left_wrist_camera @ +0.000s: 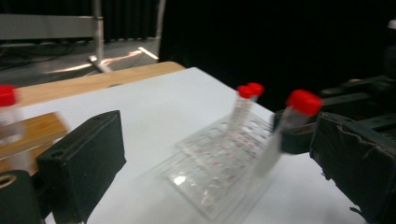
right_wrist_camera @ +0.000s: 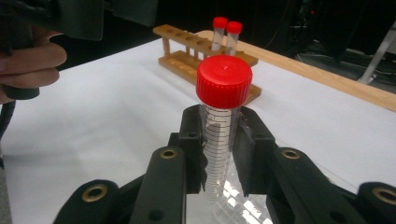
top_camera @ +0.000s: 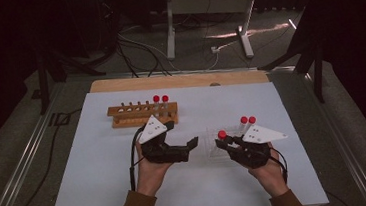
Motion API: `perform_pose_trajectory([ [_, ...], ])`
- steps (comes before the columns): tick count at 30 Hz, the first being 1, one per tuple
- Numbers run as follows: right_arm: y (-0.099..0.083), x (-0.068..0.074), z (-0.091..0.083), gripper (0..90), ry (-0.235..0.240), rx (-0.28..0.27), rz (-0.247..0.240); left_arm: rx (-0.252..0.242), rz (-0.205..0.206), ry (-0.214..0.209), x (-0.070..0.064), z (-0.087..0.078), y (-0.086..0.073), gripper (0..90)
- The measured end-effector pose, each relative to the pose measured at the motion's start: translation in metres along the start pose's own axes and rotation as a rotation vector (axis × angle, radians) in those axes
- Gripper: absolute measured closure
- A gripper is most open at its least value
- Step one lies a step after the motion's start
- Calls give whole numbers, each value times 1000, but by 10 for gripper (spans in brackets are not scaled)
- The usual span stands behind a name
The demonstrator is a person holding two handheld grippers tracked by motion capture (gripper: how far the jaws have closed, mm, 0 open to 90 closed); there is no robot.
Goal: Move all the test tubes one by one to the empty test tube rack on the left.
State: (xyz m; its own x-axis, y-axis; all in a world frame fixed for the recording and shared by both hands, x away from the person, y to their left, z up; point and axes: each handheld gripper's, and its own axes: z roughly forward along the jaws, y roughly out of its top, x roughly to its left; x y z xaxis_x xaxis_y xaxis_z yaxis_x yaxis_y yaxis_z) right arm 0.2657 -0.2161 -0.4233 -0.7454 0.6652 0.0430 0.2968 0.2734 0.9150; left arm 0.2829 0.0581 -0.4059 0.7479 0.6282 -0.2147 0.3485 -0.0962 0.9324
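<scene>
Gripping red-capped tube [right_wrist_camera: 219, 135] upright between jaws, right tongs [right_wrist_camera: 219, 154] above clear rack [top_camera: 214, 149]; left tongs [top_camera: 186, 139] wide open, empty.

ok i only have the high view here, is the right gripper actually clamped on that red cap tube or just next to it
Observer: Clamped. In the right gripper view the right gripper has both jaws pressed on the clear body of the tube, just under its red cap.
Operator: is it upright
Observer: In the left gripper view the tube leans, its lower end over the clear rack.
Operator: and the left gripper, holding anything
Observer: No. The left gripper is open, with its jaws wide apart and nothing between them.
Operator: tubes in the wooden rack?
Observer: Two red-capped tubes stand side by side at one end of the wooden rack; the other holes look empty.
</scene>
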Motion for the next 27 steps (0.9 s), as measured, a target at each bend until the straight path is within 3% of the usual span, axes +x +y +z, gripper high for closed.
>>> perform_pose_trajectory([
  [11, 0, 8, 8, 736, 38, 14, -2, 50, 49, -63, -24, 23, 2, 88],
  [15, -1, 9, 8, 736, 46, 15, -5, 53, 60, -91, -28, 29, 1, 223],
  [21, -1, 11, 10, 736, 61, 20, -9, 57, 65, -148, -30, 34, -1, 536],
  [27, -1, 11, 11, 736, 64, 25, -11, 70, 79, -152, -32, 35, -1, 694],
])
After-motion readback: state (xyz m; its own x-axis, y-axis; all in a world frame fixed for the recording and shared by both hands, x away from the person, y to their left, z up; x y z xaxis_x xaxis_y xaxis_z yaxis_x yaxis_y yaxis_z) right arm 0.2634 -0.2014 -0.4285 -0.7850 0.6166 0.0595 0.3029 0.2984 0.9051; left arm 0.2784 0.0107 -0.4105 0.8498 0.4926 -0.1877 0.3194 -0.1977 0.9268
